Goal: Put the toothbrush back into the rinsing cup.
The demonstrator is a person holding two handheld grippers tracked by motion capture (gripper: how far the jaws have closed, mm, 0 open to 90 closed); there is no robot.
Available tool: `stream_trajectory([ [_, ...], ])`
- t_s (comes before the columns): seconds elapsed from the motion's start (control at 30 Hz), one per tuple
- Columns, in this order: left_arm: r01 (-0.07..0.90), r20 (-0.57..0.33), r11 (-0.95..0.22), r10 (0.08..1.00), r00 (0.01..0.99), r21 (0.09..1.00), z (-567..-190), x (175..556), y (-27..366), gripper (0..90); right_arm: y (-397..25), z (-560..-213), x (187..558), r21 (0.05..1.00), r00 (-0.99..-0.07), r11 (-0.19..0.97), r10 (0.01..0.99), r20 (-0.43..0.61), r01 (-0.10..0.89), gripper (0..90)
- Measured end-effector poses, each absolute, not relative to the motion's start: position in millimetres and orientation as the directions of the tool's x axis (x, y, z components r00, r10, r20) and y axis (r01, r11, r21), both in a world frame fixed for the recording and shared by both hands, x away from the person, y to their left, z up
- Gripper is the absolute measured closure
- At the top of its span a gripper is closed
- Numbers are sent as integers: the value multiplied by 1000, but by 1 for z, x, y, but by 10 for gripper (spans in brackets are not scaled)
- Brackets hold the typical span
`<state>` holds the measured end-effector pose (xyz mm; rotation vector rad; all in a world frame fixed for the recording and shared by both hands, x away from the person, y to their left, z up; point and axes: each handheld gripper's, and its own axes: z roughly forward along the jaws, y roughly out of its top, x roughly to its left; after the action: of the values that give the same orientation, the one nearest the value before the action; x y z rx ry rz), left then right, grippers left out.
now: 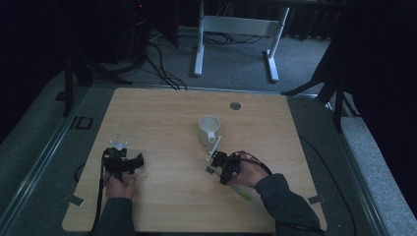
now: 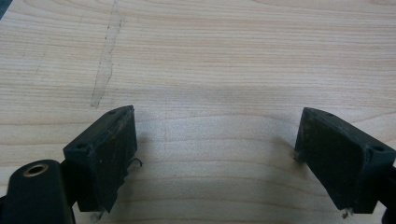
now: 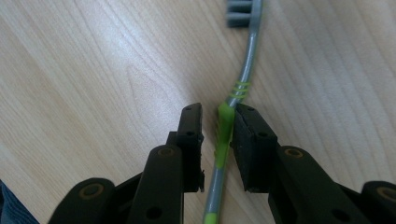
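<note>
A grey and green toothbrush point(image 3: 247, 60) lies on the wooden table point(image 1: 167, 118), bristle head pointing away from the hand. My right gripper point(image 3: 218, 114) straddles its green grip section. One jaw touches the handle; a thin strip of table shows between the handle and the other jaw. In the high view the right gripper point(image 1: 216, 164) is just in front of a white mug point(image 1: 209, 129), and the green handle end point(image 1: 244, 193) sticks out behind the hand. My left gripper point(image 1: 140, 162) rests low at the table's left, with its jaws point(image 2: 215, 126) wide apart over bare wood.
The mug stands upright near the table's middle, its handle toward the right gripper. A small round grey cap point(image 1: 235, 105) sits in the tabletop at the back. A white desk frame point(image 1: 236, 29) and cables are on the floor beyond.
</note>
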<state>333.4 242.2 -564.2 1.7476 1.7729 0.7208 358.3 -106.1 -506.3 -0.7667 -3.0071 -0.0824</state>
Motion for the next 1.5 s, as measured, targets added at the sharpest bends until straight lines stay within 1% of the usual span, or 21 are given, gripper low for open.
stream_trajectory([
  [0.33, 709, -10, 14, 1000, -10, 705, -564, 333, 242, 133, -108, -514, 360, -1, -877, 878, 479, 43, 479, 739],
  [0.4, 710, -10, 14, 1000, -10, 705, -564, 333, 242, 133, -109, -517, 360, -16, -876, 877, 480, 40, 480, 755],
  [0.5, 709, -10, 14, 1000, -10, 705, -564, 333, 242, 133, -109, -517, 361, -15, -873, 874, 485, 45, 485, 771],
  [0.57, 709, -10, 14, 1000, -10, 705, -564, 333, 242, 133, -109, -517, 362, -22, -872, 873, 488, 42, 487, 801],
  [0.63, 709, -10, 14, 1000, -10, 705, -564, 333, 242, 133, -109, -518, 363, -25, -868, 869, 494, 48, 494, 807],
  [0.7, 710, -10, 14, 1000, -10, 705, -564, 333, 242, 133, -108, -517, 363, -32, -877, 878, 479, 41, 478, 814],
  [0.83, 709, -10, 14, 1000, -10, 705, -564, 333, 242, 133, -110, -517, 363, -14, -875, 877, 481, 54, 481, 818],
  [1.27, 710, -10, 14, 1000, -10, 705, -564, 333, 242, 133, -122, -498, 369, 72, -849, 846, 528, 34, 529, 818],
  [1.5, 709, -10, 14, 1000, -10, 705, -564, 333, 242, 133, -129, -496, 374, 89, -830, 825, 557, 42, 558, 818],
])
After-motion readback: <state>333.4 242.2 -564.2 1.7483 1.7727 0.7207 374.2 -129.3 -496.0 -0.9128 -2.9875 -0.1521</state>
